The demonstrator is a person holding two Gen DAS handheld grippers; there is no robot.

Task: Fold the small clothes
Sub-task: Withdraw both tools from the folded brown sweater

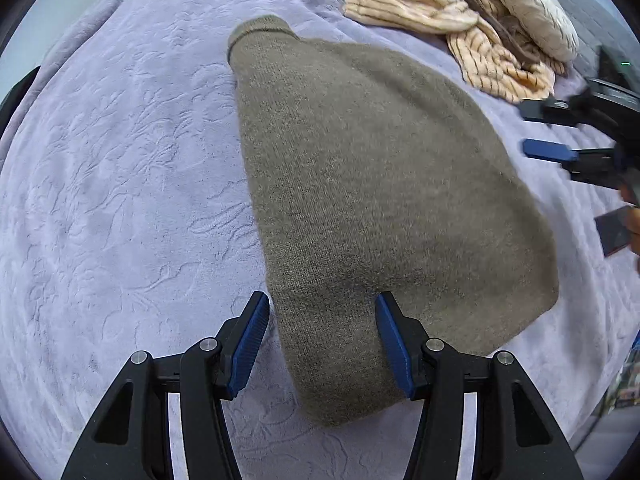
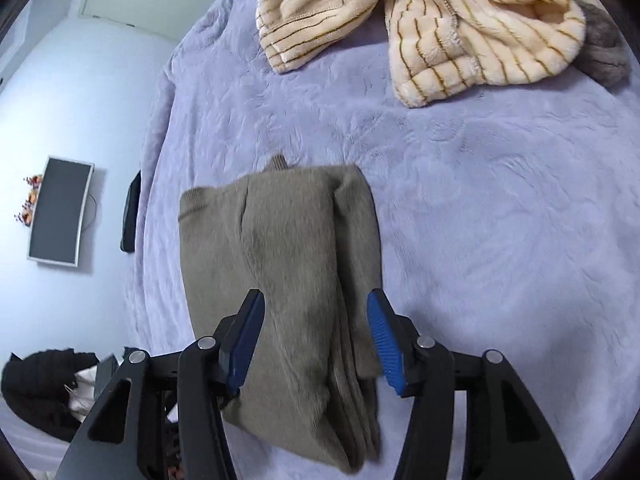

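Observation:
An olive-brown knitted garment [image 1: 360,184] lies folded flat on the lavender blanket [image 1: 120,160], with its ribbed cuff end at the far side. My left gripper [image 1: 322,312] hovers open over the garment's near corner. One blue pad [image 1: 394,340] is over the knit and the other is just off its left edge. In the right wrist view the same garment [image 2: 288,260] shows as a narrow stack of layers. My right gripper [image 2: 314,312] stands open above its near end and presses nothing. The right gripper [image 1: 526,131] also appears at the right edge of the left wrist view, beside the garment.
Cream striped fleece clothes [image 2: 460,32] lie in a heap at the far side of the bed, with a grey fuzzy piece [image 2: 604,52] beside them and a quilted cream item [image 1: 528,8]. The blanket's edge drops off at the left, where a monitor [image 2: 60,212] and dark clothing [image 2: 40,392] sit.

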